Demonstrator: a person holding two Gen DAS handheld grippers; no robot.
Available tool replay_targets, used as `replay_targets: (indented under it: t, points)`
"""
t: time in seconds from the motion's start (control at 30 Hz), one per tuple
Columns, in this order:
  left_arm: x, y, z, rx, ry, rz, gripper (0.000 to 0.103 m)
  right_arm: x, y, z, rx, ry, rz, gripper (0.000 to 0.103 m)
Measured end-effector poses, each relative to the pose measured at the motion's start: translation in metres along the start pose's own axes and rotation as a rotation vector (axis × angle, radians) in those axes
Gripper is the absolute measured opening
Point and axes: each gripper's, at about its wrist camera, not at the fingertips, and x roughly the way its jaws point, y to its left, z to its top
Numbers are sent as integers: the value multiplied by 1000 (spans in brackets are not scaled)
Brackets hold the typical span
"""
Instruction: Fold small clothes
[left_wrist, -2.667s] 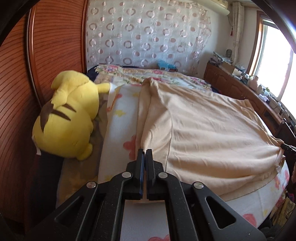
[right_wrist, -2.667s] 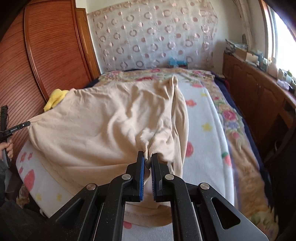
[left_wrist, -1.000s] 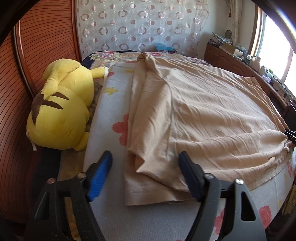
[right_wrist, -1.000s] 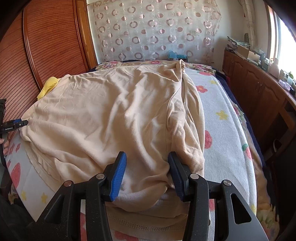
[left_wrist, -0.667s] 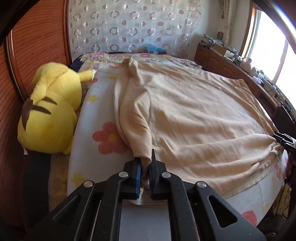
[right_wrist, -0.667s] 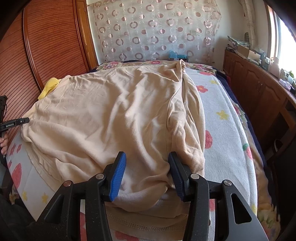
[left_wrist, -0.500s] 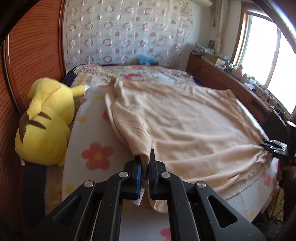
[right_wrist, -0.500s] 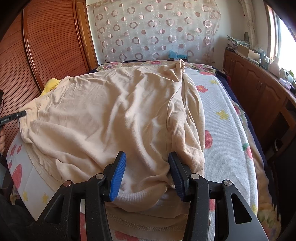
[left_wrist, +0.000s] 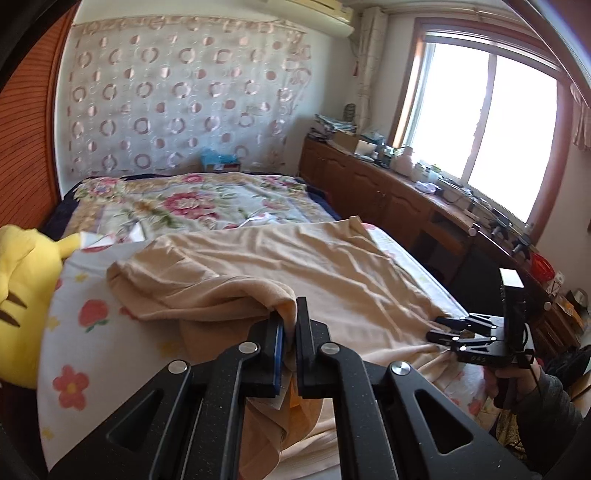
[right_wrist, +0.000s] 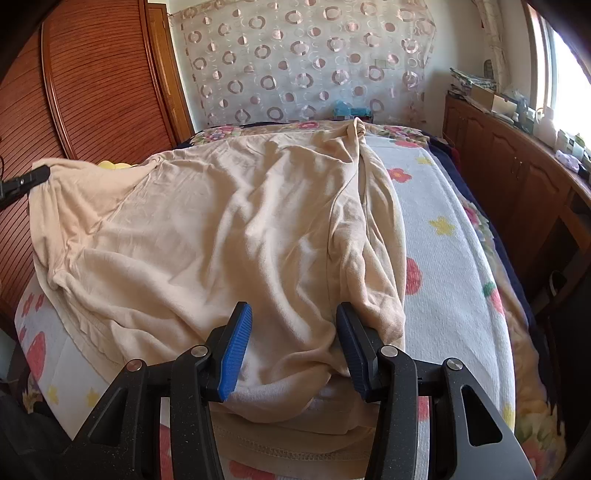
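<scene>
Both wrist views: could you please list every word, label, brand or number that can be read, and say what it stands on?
No text can be read with certainty in either view.
Right gripper: a pale marking on its black body, too blurred to read.
Boxes and bottles on the sideboard: any labels are too small to read.
Beige garment: no print shows.

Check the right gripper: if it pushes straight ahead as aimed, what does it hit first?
Most likely the beige garment: the right gripper is open, with a bunched fold already between its fingers, so cloth comes first, then the bed beneath it.
</scene>
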Motion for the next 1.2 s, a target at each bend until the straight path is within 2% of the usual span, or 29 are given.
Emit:
replay_targets:
  t: [0.3,0.4,0.5,0.53,0.6,0.73,0.8,0.83,1.07,1.2]
  points:
    - [1,-49,26,80,-20,-99,6,0,-1,-1,3,-2,0,49]
    - [1,-65,30,104,-31,-116,6,0,-1,0,3,-2,0,49]
    - [7,-68,28,101,-10,-127,6,0,-2,0,4,-2,1,49]
    - [9,-69,27,103,-4,-124,12,0,-2,0,4,-2,1,49]
    - [10,-69,23,114,-5,-116,31,-1,-2,-1,5,-3,2,49]
    - [5,-57,14,103,-1,-100,48,-1,-2,-1,8,-4,2,49]
    - [1,-49,8,95,-6,-71,71,-3,-2,-2,8,-9,0,49]
    - [0,-45,4,91,-8,-65,75,-3,-2,-2,8,-12,0,49]
    - [-10,-14,-22,53,1,47,78,-11,3,-2,-29,-44,-24,49]
    - [-11,-4,-35,44,11,86,78,-16,16,6,-64,-50,12,49]
